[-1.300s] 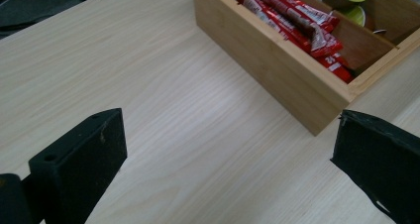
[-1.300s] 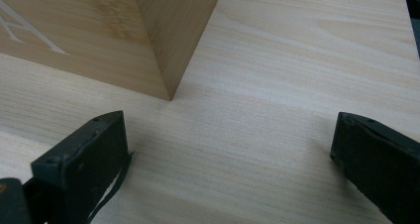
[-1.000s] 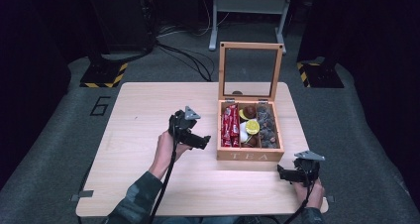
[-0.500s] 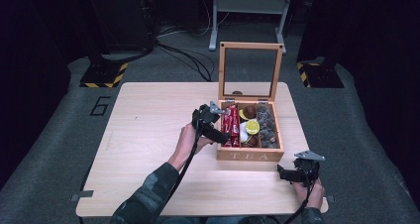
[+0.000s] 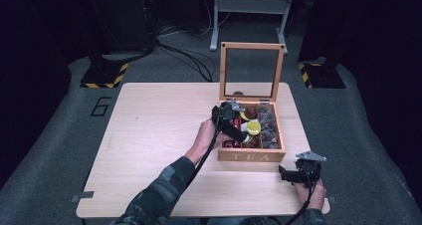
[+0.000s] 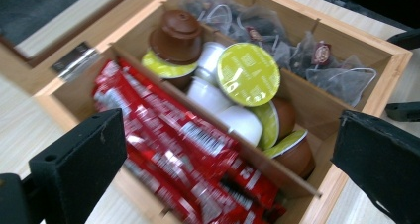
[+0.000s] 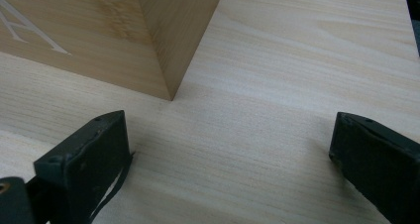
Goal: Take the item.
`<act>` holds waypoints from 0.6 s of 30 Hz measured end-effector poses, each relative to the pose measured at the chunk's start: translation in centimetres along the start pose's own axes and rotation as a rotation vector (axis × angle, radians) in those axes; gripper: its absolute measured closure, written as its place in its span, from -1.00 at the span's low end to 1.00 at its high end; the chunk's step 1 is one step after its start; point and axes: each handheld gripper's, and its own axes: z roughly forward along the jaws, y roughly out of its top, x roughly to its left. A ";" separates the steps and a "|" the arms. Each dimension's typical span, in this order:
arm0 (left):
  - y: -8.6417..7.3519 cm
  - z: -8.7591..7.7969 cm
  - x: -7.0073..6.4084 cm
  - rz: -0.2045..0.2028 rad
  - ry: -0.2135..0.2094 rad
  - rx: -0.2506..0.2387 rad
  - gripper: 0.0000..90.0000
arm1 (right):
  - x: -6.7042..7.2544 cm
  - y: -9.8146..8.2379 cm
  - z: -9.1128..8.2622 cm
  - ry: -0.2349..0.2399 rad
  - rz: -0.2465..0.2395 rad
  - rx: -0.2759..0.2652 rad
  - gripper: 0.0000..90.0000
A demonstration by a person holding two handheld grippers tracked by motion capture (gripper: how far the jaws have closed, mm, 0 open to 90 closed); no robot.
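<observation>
A wooden tea box [image 5: 252, 156] with its glass lid [image 5: 251, 70] standing upright sits at the table's right. My left gripper [image 5: 238, 131] hovers over the box's left side, open and empty. Beneath its jaws lie red sachets [image 6: 173, 135] in the left compartment, coffee capsules [image 6: 247, 74] with yellow-green and brown tops in the middle one, and tea bags [image 6: 317, 60] in the far one. My right gripper [image 5: 291, 175] rests low on the table near the box's front right corner [image 7: 168, 85], open with bare wood between its jaws.
The light wooden table [image 5: 149, 135] is bare on its left half. Dark floor surrounds it, with cables [image 5: 184, 51], a metal stand [image 5: 249, 16] behind, and yellow-black striped blocks [image 5: 104, 75] at the back left and right.
My left gripper has travelled right from the table's middle to above the tea box's left compartments. The right gripper has stayed put.
</observation>
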 end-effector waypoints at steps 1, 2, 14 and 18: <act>0.0 0.0 0.0 0.000 0.000 0.000 -1.00 | 0.0 0.0 0.0 0.000 0.000 0.000 -0.97; 0.1 0.2 -0.1 0.005 -0.001 0.003 -1.00 | 0.0 0.0 0.0 0.000 0.000 0.000 -0.97; 1.5 4.0 -0.9 0.054 -0.025 0.062 -1.00 | 0.0 0.0 0.0 0.001 0.000 0.000 -0.97; 1.7 4.9 -1.0 0.069 -0.020 0.070 -0.89 | 0.0 0.0 0.0 0.001 -0.007 0.000 -0.96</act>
